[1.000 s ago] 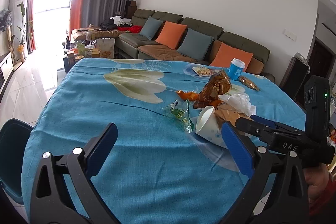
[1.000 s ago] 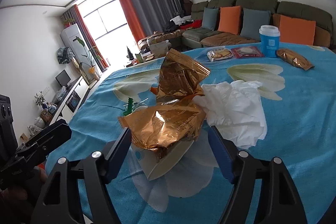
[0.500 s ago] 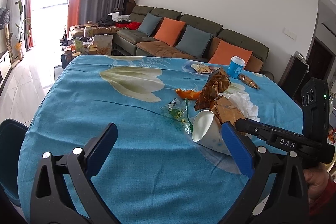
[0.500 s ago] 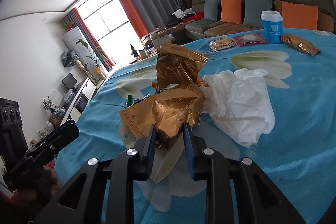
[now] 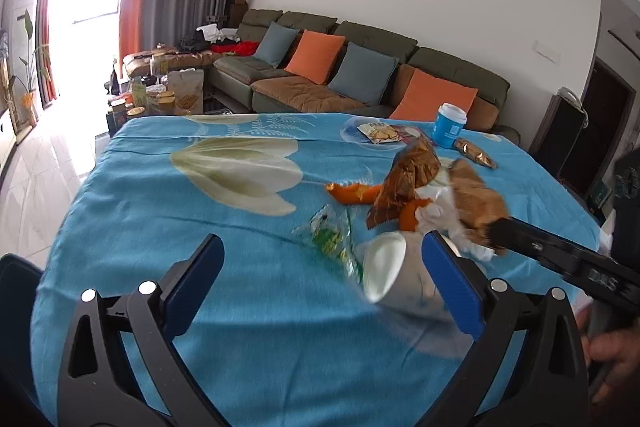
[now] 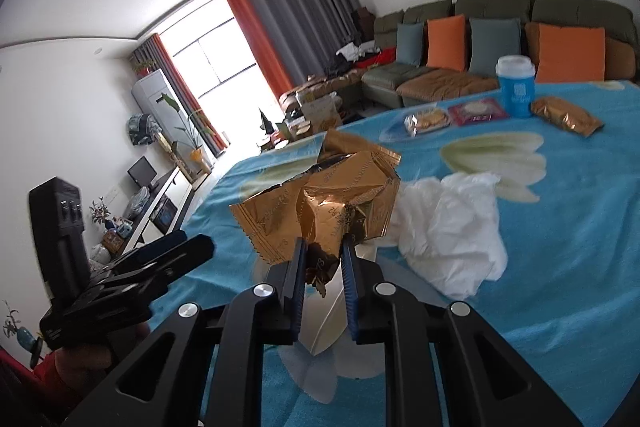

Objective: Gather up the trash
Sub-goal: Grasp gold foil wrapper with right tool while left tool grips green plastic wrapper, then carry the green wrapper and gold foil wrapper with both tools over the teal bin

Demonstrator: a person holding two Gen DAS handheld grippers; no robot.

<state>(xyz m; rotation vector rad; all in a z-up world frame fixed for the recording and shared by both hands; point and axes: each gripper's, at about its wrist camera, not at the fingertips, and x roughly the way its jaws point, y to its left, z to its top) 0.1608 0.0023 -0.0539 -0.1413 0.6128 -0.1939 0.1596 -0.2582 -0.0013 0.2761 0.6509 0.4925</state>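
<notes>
My right gripper (image 6: 323, 251) is shut on a crumpled gold foil wrapper (image 6: 320, 203) and holds it above the table; the wrapper also shows in the left wrist view (image 5: 476, 203). A white paper cup (image 5: 386, 267) lies on its side just below it. My left gripper (image 5: 318, 271) is open and empty over the blue tablecloth (image 5: 200, 227), the cup by its right finger. A second gold wrapper (image 5: 408, 179), orange peel (image 5: 352, 193), a green clear wrapper (image 5: 332, 235) and a white tissue (image 6: 452, 223) lie nearby.
A blue lidded cup (image 5: 448, 125), snack packets (image 5: 380, 133) and a small gold packet (image 5: 474, 153) sit at the table's far side. A dark bin (image 5: 16, 299) stands at the left edge. A sofa (image 5: 360, 67) is behind.
My right gripper closed on the gold wrapper and lifted it off the cup. The left gripper stayed open and shifted a little toward the cup.
</notes>
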